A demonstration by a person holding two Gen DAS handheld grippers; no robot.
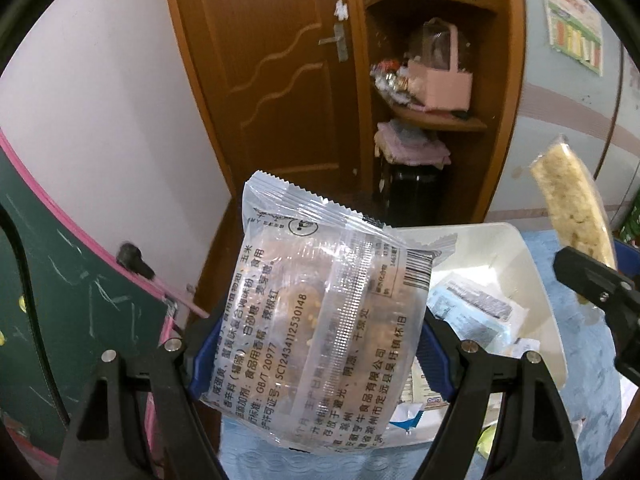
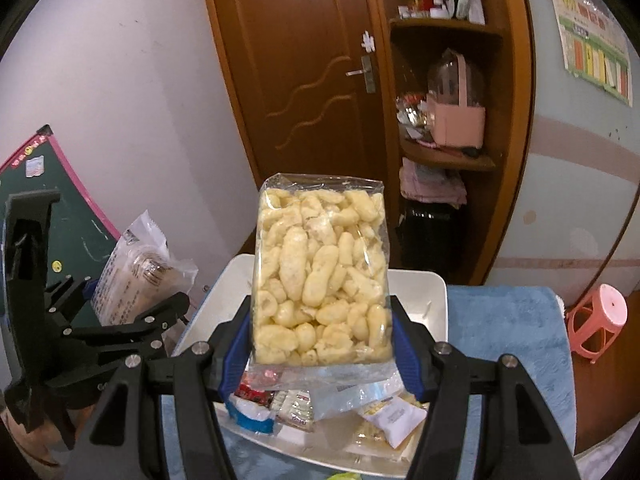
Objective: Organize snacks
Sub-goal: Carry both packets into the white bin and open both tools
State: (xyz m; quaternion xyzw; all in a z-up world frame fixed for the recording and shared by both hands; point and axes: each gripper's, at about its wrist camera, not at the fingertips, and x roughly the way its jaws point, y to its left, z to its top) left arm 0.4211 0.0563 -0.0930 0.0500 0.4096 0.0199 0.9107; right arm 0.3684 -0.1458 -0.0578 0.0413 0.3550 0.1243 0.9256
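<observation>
In the left wrist view, the left gripper (image 1: pixel 316 344) holds a clear crinkly plastic packet of round brown pastry (image 1: pixel 320 312) by its lower half, blue-padded jaws pressed against both side edges, lifted above the near left corner of the white rectangular plastic tray (image 1: pixel 536 264) on the blue-covered counter (image 1: pixel 584 344). The film looks slick and the pastry inside probably crumbles, so a light squeeze low on the sides seems wise. In the right wrist view, the right gripper (image 2: pixel 320 344) clamps a transparent cellophane bag of pale yellow puffed corn snacks (image 2: pixel 320 276) near its bottom, held upright above the tray's near edge, where small flat sachets (image 2: pixel 390 414) lie heaped. This bag is likely very light, airy and easily crushed; the bottom seam looks firmest to hold.
</observation>
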